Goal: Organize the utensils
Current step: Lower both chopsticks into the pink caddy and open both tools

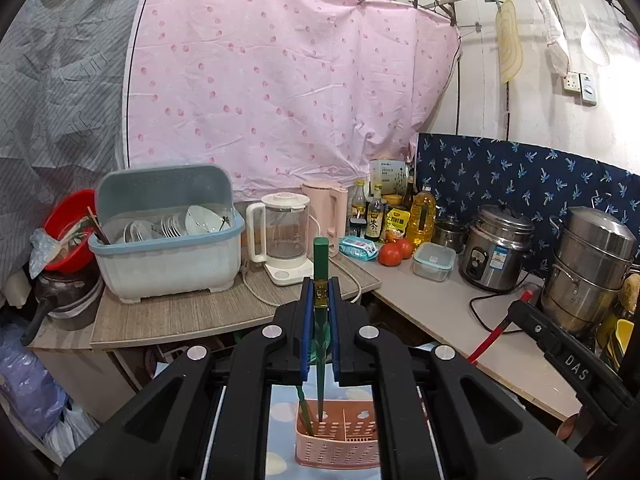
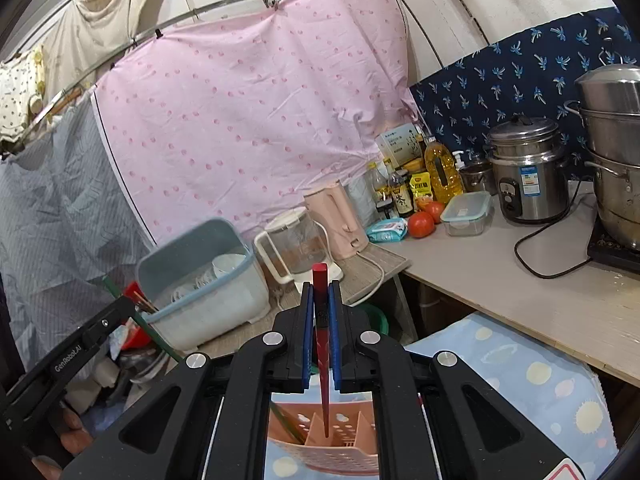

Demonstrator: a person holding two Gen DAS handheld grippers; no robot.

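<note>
Above one pink basket (image 1: 338,446), one green chopstick (image 1: 321,264), one red chopstick (image 2: 320,284)

open space above pink holder (image 1: 338,438), green chopstick (image 1: 305,416) occupying its left compartment, counter edge (image 1: 460,320) beyond

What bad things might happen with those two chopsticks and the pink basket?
1. The green chopstick is pinched only near its top in the left gripper, so it may swing and miss the pink basket.
2. The red chopstick in the right gripper might catch a divider wall instead of dropping into a slot.
3. The grippers are close together and may bump.
</note>
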